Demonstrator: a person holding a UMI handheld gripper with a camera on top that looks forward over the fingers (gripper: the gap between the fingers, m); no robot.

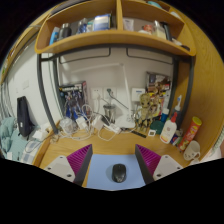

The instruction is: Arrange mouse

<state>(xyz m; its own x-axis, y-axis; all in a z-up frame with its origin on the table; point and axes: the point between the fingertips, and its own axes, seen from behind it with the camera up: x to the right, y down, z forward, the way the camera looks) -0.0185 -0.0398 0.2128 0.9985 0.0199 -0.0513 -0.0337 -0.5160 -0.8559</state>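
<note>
Gripper [114, 160] fingers around dark mouse [119, 173]

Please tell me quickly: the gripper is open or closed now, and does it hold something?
Gripper: open, holding nothing; the mouse lies on the mouse pad between its fingers, untouched.

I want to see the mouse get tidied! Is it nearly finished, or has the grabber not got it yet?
Not grabbed yet. Done so far: the gripper is lined up with the mouse. Right now its fingers are open, and the mouse sits on the blue mat between them, apparently untouched. Still left: closing on the mouse and putting it in its spot.
</note>
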